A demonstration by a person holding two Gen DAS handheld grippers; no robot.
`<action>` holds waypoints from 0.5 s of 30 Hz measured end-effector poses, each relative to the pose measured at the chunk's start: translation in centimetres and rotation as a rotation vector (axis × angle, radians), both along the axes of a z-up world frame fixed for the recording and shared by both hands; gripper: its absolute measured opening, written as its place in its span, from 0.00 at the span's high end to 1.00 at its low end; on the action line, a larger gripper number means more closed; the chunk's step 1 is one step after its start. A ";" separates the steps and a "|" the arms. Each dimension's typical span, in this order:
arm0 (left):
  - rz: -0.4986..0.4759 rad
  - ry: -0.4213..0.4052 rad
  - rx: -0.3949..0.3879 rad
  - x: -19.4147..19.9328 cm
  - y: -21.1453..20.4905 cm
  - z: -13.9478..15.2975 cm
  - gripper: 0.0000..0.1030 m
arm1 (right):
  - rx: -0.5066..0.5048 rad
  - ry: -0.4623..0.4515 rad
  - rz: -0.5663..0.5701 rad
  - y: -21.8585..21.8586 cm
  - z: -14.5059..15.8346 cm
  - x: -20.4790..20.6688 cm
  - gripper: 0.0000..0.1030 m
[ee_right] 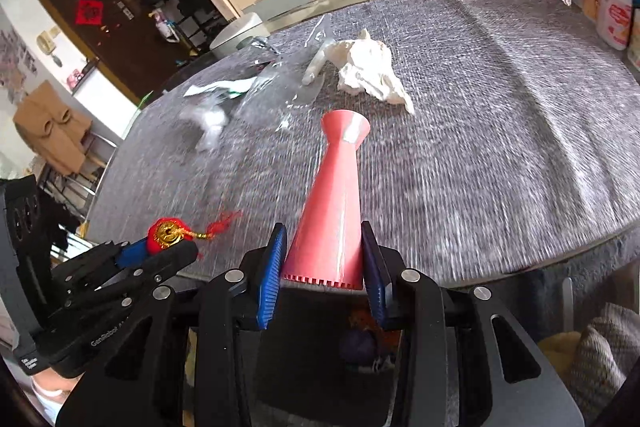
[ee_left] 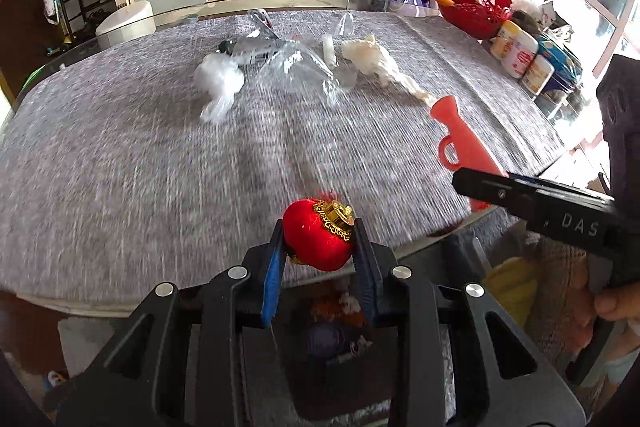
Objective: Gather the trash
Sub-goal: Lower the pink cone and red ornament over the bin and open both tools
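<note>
Both tongs are loaded. The left gripper (ee_left: 318, 247) has its blue pads clamped on a red velvet ornament (ee_left: 318, 241), gold cap facing up and away from the jaws, tassel trailing beyond it in the right wrist view. The right gripper (ee_right: 324, 255) is clamped on the wide toothed end of a pink plastic funnel-shaped piece (ee_right: 332, 195). Its long axis runs straight out from the jaws along the pointing line, flared mouth farthest from the pads.

Both held items hang over the near edge of the grey tablecloth (ee_left: 120, 167), not resting on it.

The remaining trash lies ahead of both tongs, well apart from the pads, across the middle of the cloth. The crumpled white tissue (ee_right: 370, 71) sits just beyond the funnel's flared mouth, nearly in line with the right tongs, so the right hand is nearer to it. The clear plastic wrap (ee_left: 304, 67) and the scrunched white plastic wad (ee_left: 218, 83) lie ahead and to the left of the left tongs, so the left hand is nearer to those.

No bin shows in either view (dark clutter below the table edge, blurred). Judging from this, both hands need to unload before reaching forward.
</note>
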State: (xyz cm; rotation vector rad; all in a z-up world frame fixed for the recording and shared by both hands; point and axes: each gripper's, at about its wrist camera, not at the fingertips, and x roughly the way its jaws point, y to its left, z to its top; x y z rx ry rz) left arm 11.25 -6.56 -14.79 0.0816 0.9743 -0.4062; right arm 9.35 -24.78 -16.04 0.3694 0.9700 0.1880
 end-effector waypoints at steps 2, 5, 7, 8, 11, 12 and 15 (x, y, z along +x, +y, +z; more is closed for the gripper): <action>-0.001 -0.004 -0.001 -1.2 0.4 0.2 0.71 | -0.005 -0.008 0.002 0.3 0.4 -1.0 0.63; -0.004 -0.007 -0.003 -3.4 1.0 0.2 0.70 | -0.016 -0.013 0.007 0.5 0.4 -2.6 0.63; -0.003 -0.003 0.000 -4.6 1.2 -0.1 0.71 | -0.024 -0.010 0.011 0.7 0.2 -3.3 0.63; -0.002 0.003 0.001 -5.3 1.4 -0.4 0.71 | -0.027 -0.007 0.014 0.9 0.0 -3.6 0.63; 0.002 0.024 -0.003 -6.8 2.1 -1.4 0.70 | -0.046 0.012 0.027 1.6 -0.9 -5.0 0.63; 0.006 0.034 -0.004 -7.2 2.3 -1.9 0.70 | -0.059 0.022 0.035 2.0 -1.5 -5.4 0.63; 0.009 0.075 -0.006 -8.4 2.5 -3.7 0.71 | -0.080 0.059 0.054 2.9 -3.3 -6.3 0.63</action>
